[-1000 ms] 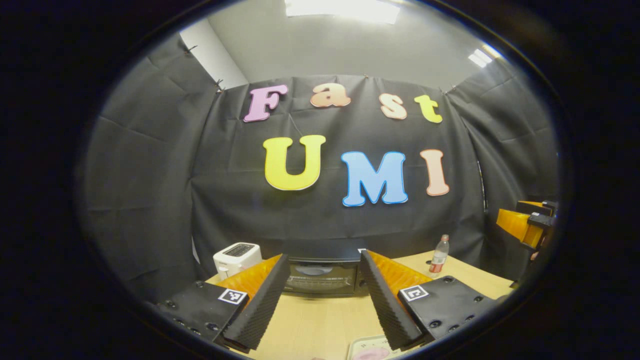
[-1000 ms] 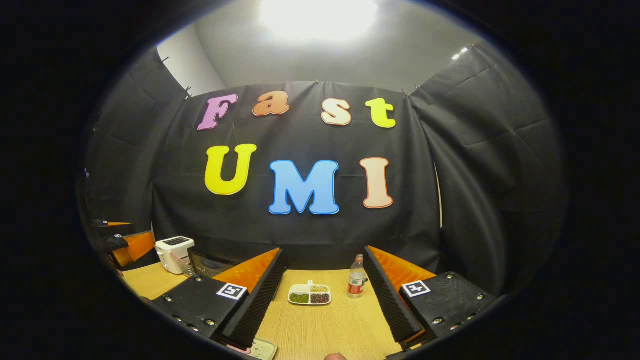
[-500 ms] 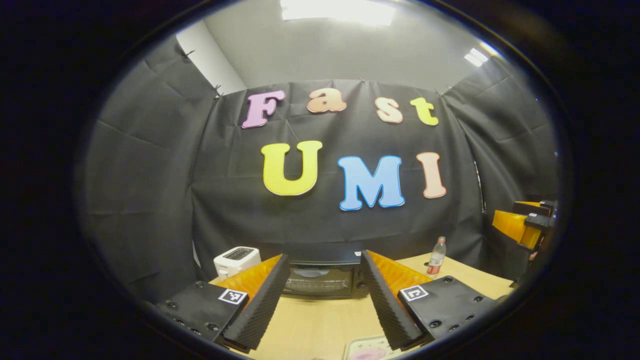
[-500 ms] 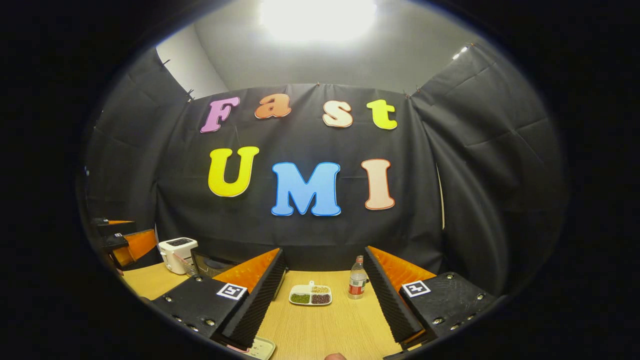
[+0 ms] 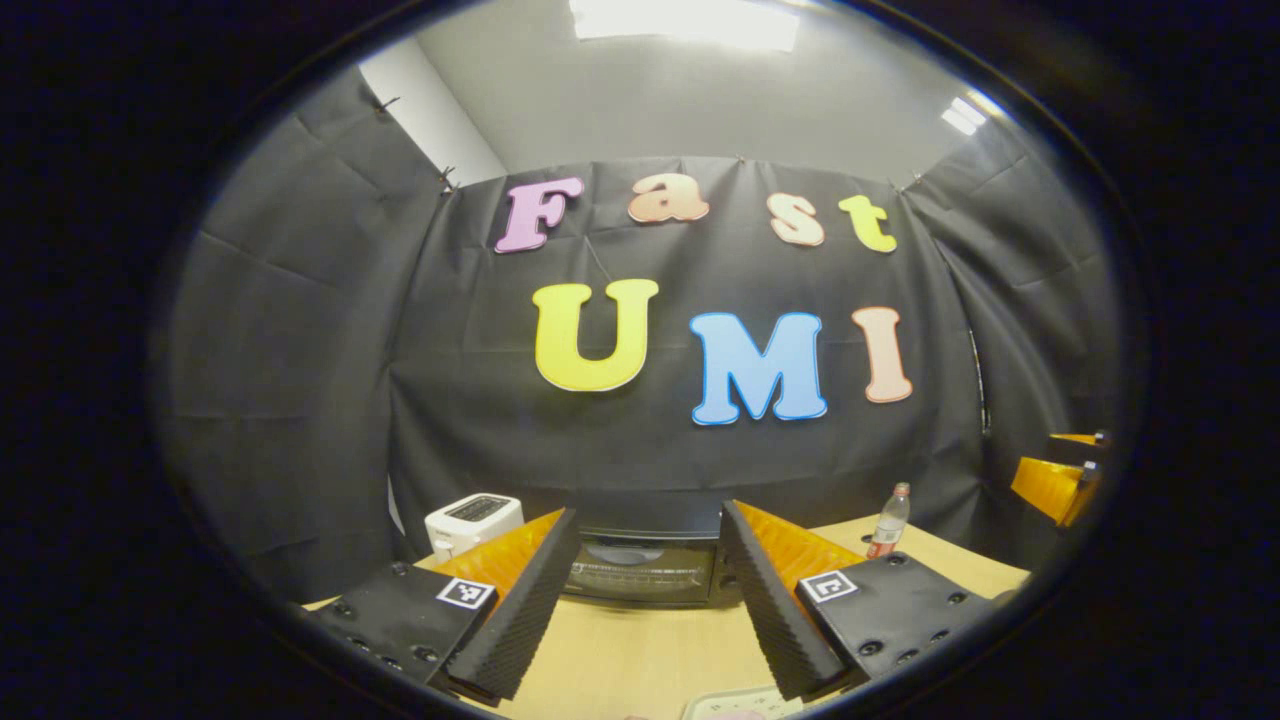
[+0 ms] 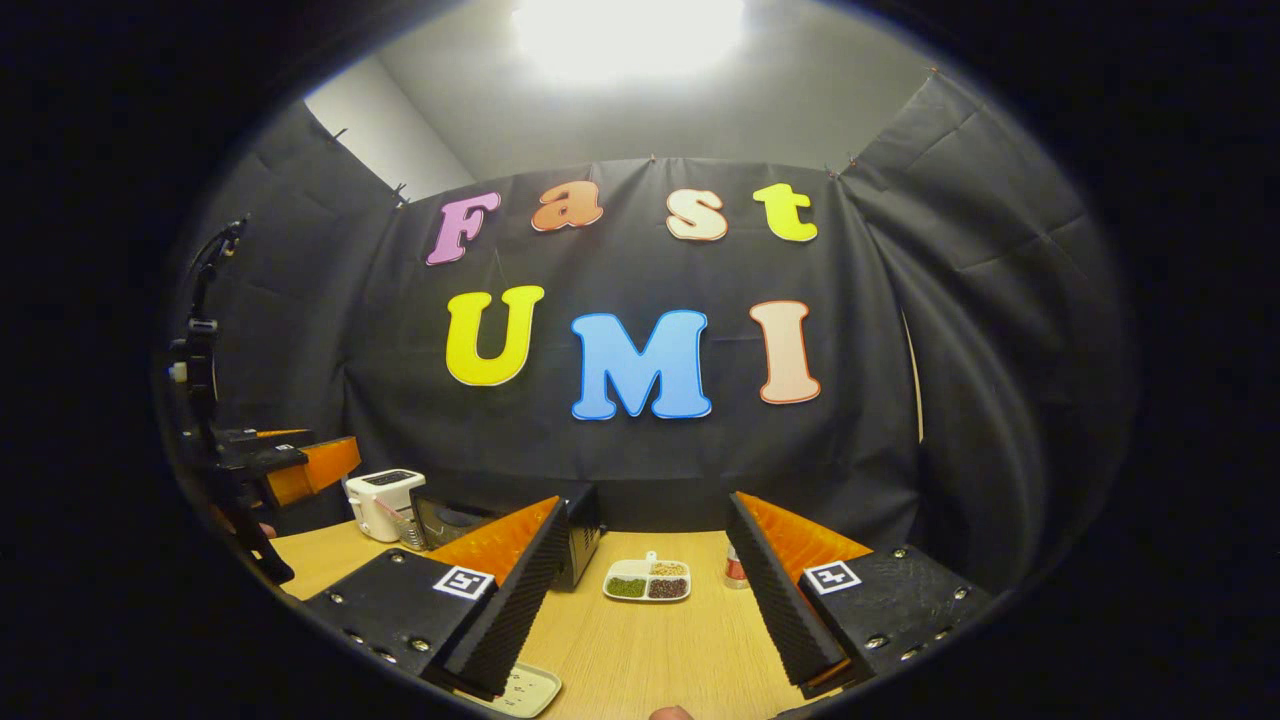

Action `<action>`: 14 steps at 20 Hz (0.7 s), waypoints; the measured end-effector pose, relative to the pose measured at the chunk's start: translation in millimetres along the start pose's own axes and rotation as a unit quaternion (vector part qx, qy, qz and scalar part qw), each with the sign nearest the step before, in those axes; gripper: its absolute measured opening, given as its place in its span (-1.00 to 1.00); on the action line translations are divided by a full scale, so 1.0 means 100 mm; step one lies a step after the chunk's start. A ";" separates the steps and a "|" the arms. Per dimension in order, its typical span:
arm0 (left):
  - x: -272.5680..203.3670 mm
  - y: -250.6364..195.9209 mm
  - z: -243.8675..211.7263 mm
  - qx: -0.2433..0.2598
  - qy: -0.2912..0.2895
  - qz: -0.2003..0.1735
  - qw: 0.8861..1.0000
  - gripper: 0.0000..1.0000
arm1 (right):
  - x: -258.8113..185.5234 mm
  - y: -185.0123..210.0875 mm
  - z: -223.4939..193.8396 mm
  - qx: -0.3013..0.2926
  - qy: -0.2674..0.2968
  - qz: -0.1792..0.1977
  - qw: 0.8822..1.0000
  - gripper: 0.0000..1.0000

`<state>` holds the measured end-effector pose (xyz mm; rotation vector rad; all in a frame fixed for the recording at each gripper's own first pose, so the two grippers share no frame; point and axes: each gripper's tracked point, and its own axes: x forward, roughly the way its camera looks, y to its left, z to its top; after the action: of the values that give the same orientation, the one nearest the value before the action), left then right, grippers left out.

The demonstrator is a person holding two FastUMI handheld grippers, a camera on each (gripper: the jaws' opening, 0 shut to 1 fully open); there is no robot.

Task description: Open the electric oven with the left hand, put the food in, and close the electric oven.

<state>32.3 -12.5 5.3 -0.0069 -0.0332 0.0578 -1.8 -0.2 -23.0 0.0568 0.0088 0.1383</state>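
Straight ahead of left gripper point(image 5: 645, 590): oven point(image 5: 640, 570), door closed | jaws wide, empty | right gripper point(image 6: 645, 590) wide | approach level, close squarely on door handle.

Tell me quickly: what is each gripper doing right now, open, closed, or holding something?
Left gripper: open, holding nothing, facing the closed electric oven.
Right gripper: open, holding nothing, above the table.

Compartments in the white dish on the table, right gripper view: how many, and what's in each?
3. The white dish has a green filling at front left, a dark one at front right and a pale one at back right. The rest of the back looks bare; a further divider may be too small to see.
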 end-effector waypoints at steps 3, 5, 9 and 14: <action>0.38 0.11 0.00 0.005 -0.004 0.003 1.000 1.00 | 0.15 0.03 -0.03 -0.009 0.000 -0.003 1.000 0.94; 0.64 0.15 -0.06 0.006 -0.001 -0.005 1.000 1.00 | 0.24 0.06 -0.04 -0.006 0.000 -0.012 1.000 0.94; 1.21 0.21 -0.27 0.009 0.012 -0.025 1.000 1.00 | 0.43 0.10 -0.10 -0.007 0.008 -0.038 0.999 0.94; 1.84 0.21 -0.70 0.012 0.040 -0.051 0.998 1.00 | 0.65 0.15 -0.16 -0.022 0.021 -0.061 0.998 0.94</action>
<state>216.5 18.9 -59.3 0.0160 0.0474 -0.0448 59.8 24.5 -38.8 0.0097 0.0506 0.0169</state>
